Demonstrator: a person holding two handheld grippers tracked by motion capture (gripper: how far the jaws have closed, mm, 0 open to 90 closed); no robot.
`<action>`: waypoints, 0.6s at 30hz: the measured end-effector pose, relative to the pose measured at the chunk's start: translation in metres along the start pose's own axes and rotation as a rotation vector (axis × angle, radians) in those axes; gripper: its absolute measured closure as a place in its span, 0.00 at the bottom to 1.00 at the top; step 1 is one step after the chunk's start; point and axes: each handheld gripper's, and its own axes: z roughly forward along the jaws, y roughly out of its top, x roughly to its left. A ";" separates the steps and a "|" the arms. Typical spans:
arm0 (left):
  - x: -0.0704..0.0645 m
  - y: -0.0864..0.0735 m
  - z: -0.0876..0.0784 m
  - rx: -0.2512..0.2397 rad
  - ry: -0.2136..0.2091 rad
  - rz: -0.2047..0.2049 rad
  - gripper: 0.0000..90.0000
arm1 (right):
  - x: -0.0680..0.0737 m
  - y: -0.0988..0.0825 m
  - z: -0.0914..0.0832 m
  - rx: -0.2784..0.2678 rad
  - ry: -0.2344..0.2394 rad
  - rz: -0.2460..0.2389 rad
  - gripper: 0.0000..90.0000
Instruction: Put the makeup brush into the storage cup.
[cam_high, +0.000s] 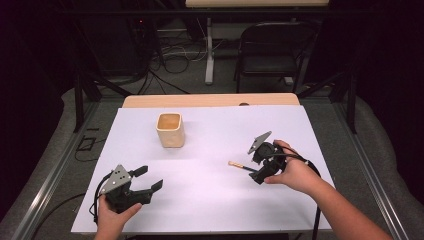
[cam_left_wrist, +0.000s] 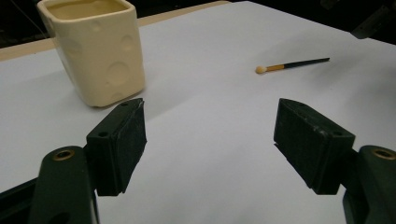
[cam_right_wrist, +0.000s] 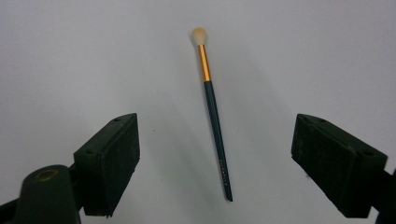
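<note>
White worktop (cam_high: 200, 200) carries our brush (cam_right_wrist: 213, 109) at centre right of the high view, untouched between the wide-open jaws of our right gripper (cam_right_wrist: 215, 163), while our left gripper (cam_left_wrist: 210, 149) at lower left also stands open.

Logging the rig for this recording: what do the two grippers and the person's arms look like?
Both are black handheld units. The left gripper and right gripper each carry a grey three-cornered plate on top and trail a black cable. In the gripper views the jaws end in blocky, matt black pads with small screw holes, on arms with a brass-coloured ring at the pivot. The forearms are bare; no sleeves or gloves show.
</note>
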 end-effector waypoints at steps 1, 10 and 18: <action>0.000 0.000 0.000 0.000 0.000 0.000 0.28 | -0.002 0.000 0.001 0.011 0.005 0.003 0.17; 0.000 0.000 0.000 0.003 0.001 -0.001 0.28 | -0.005 0.005 0.003 0.038 -0.003 -0.006 0.16; 0.000 0.000 0.001 0.006 -0.002 -0.001 0.28 | -0.008 0.011 0.007 0.081 0.009 -0.030 0.16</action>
